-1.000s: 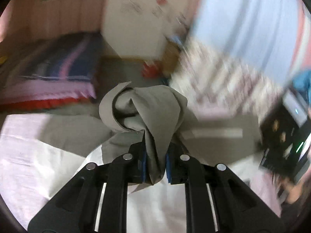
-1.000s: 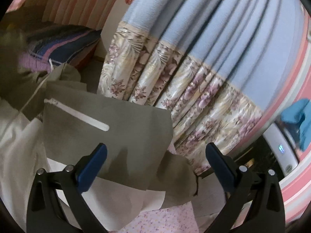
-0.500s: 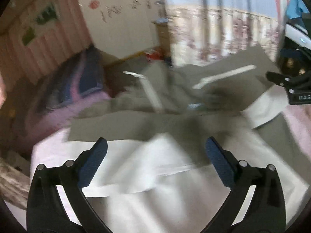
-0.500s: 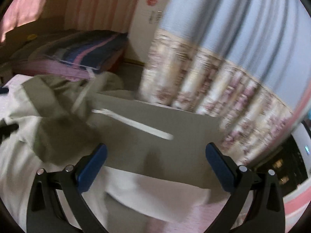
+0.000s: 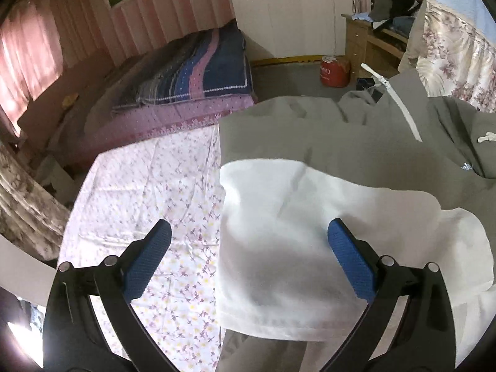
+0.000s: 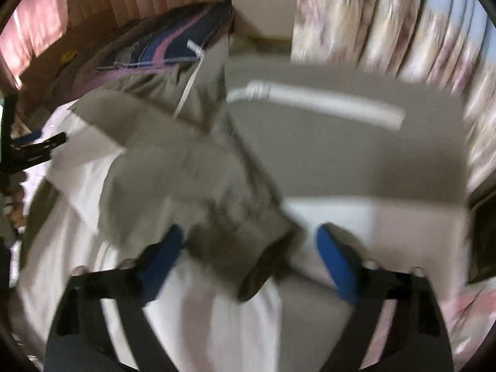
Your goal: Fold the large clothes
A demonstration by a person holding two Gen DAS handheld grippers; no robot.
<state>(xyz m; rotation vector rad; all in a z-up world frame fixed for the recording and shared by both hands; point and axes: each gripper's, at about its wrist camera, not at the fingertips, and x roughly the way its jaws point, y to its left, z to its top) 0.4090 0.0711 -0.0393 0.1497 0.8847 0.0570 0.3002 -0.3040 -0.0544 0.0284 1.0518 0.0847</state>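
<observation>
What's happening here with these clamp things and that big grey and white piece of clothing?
A person with a two-finger gripper in each hand is folding a large grey and white garment spread on a floral sheet. Right now neither holds it: the left gripper hangs open over a white panel, and the right gripper, blurred, is open above a bunched grey fold. The garment looks only partly folded.

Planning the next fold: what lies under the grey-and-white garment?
The garment lies on a floral bedsheet, bare on its left. Its white panel overlaps the grey fabric. Whatever lies beneath the garment is covered. Both grippers' jaws stand open.
</observation>
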